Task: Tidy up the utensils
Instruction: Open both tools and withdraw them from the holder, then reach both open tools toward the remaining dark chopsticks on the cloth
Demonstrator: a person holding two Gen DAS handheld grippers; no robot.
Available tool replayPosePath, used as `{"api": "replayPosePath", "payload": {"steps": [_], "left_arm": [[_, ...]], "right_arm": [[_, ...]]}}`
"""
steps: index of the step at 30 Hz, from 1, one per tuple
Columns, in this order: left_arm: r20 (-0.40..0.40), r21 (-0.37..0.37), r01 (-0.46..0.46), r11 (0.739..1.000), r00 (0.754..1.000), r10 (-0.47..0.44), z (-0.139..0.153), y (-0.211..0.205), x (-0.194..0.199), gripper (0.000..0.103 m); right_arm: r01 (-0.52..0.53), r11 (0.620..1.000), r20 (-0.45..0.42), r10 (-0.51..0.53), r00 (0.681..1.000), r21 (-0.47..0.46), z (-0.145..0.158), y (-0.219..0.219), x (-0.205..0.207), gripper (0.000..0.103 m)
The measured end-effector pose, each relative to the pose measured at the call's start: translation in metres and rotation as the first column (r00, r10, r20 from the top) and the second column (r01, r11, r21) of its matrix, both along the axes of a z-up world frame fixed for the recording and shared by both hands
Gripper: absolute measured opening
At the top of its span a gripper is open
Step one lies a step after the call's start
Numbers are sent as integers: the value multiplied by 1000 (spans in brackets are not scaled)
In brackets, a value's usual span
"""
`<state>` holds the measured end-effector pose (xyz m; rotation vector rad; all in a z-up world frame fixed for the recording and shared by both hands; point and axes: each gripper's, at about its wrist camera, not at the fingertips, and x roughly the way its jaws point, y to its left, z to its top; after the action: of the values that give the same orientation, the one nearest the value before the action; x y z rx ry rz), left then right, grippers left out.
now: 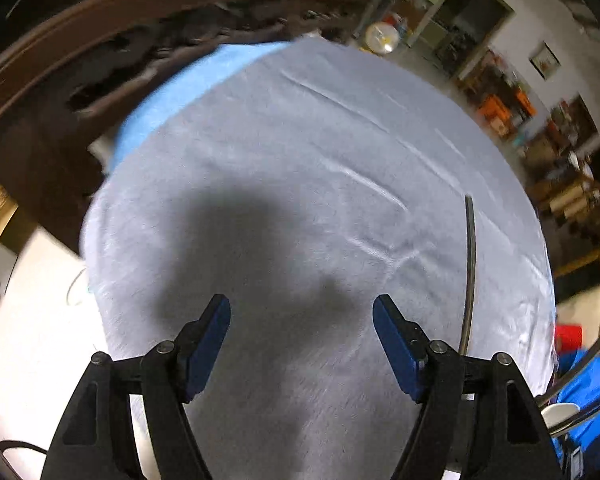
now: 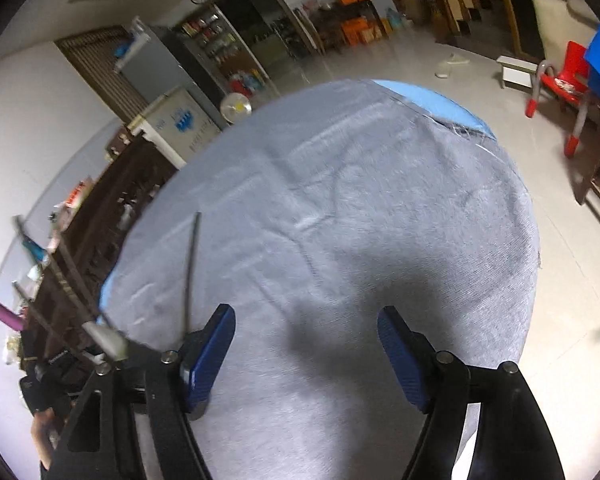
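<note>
Blue-padded jaws of our left gripper sit nearest the lens, spread wide, nothing between them. Same for our right gripper: jaws spread, empty, grey cloth showing through the gap. Both hang over the cloth-covered counter, tilted down at it.

Only utensil-like thing we can pick out is a thin dark rod, lying on the cloth just right of the left jaws. In the right wrist view a similar thin rod runs up from just beside the left-hand pad; we can't tell whether it's a chopstick, a skewer or something else, or whether it's the same piece. Motion blur doesn't help.

Step, as we read it: approach, before any pick. Nothing held, nothing sorted yet. Next move calls for lining one pair of jaws across the rod and coming low enough to pinch something that thin off soft fabric, which may bunch.

Containers: none visible on the counter, no tray, holder or cup, so where the rod should go is unclear.
</note>
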<state>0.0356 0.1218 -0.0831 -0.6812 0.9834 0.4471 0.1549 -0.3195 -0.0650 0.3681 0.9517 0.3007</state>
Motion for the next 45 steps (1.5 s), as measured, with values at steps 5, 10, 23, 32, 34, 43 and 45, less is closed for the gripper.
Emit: {"api": "replayPosePath", "payload": {"steps": [5,10,23,32,34,43,45], "left_arm": [[-31,-1,153,988,988,-153,-7,9,62,74],[-104,-29,281,959,953,-283,-10,6,135,74],[-220,-83,534,842,814,-538,-24,-83,255,74],[-343,45,590,806,767,-542,-32,-111,264,79],[-386,92,567,819,778,-495,-30,-105,263,78],[-296,-21,449,893,850,-435,-22,-66,248,75],[-287,-70,461,885,840,-460,-27,-73,248,75]], "right_arm": [[-4,1000,-39,3,999,-17,-12,6,17,77],[-8,999,-61,5,998,-38,-17,14,32,77],[-7,998,-101,1,995,-58,-24,22,61,77],[-14,999,-107,8,994,-53,-26,25,64,77],[-15,998,-101,9,995,-54,-23,25,63,77],[-12,998,-95,7,995,-56,-19,23,66,77],[-15,998,-90,9,996,-61,-17,25,65,77]]}}
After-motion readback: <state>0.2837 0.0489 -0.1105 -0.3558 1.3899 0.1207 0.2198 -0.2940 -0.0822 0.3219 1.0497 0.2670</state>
